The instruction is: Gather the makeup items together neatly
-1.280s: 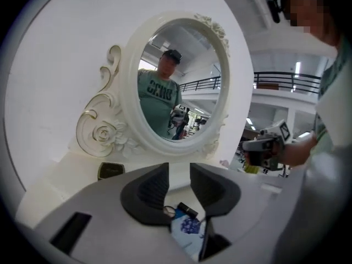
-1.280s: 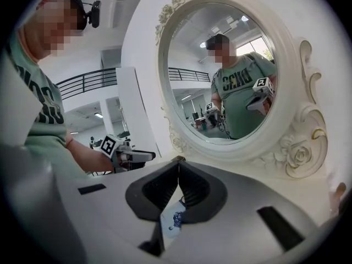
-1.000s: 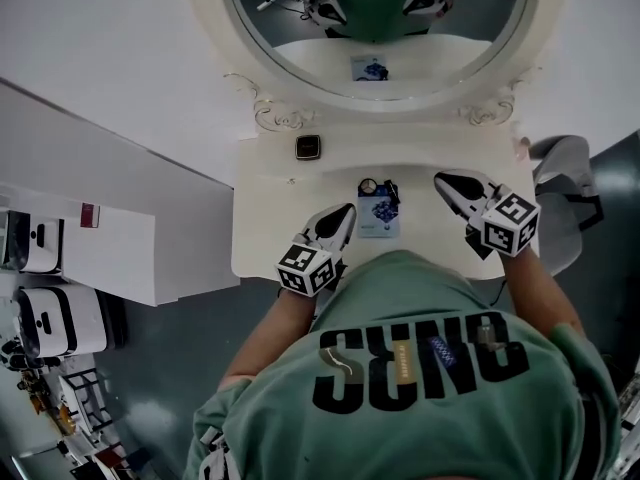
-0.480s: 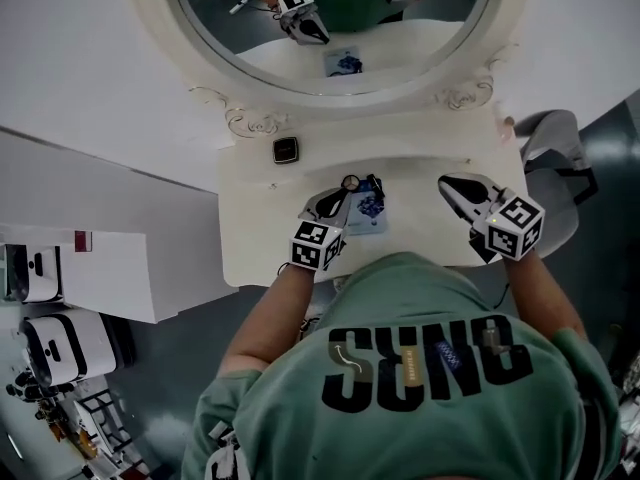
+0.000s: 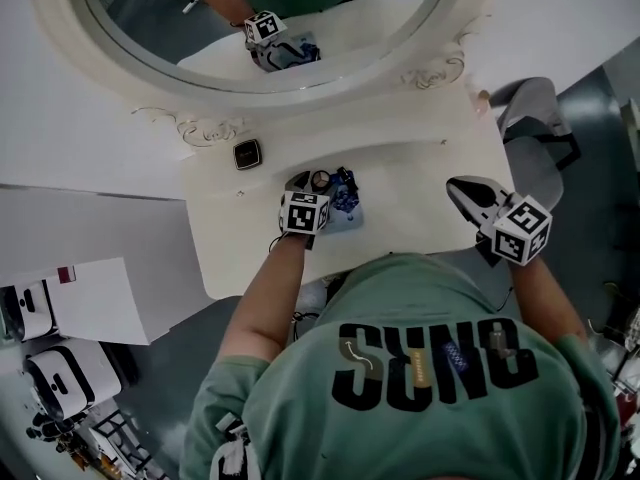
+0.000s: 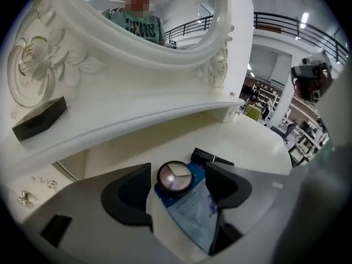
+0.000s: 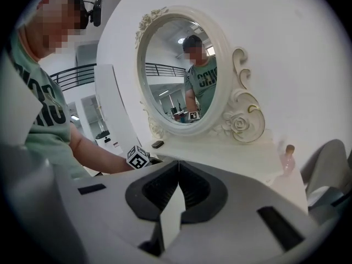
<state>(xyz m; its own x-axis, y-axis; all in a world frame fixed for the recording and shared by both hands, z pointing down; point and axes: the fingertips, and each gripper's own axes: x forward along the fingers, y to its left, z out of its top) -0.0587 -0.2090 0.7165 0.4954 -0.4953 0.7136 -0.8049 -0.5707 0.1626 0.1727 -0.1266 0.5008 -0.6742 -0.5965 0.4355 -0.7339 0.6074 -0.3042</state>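
A round eyeshadow compact [image 6: 175, 177] lies on the top edge of a blue-and-white sachet [image 6: 192, 213], with a black tube [image 6: 212, 158] just behind them on the cream dressing table [image 5: 420, 183]. My left gripper [image 6: 179, 188] reaches over this cluster. Its jaws are opening, with the compact between them and the pads clear of it. The head view has the same gripper [image 5: 300, 190] beside the compact [image 5: 320, 179] and sachet [image 5: 347, 206]. My right gripper [image 5: 460, 188] hovers at the table's right end, shut and empty, as the right gripper view [image 7: 177, 176] confirms.
A black square compact [image 5: 247, 154] sits on the raised shelf below the oval mirror [image 5: 250, 18]; it is also in the left gripper view [image 6: 39, 119]. A small pink bottle [image 7: 287, 157] stands at the shelf's right end. A grey chair [image 5: 535, 118] stands to the right of the table.
My left gripper has moved forward to the makeup cluster, where it now straddles the round compact. The right gripper has hardly moved. The head camera has swung, shifting the whole scene.
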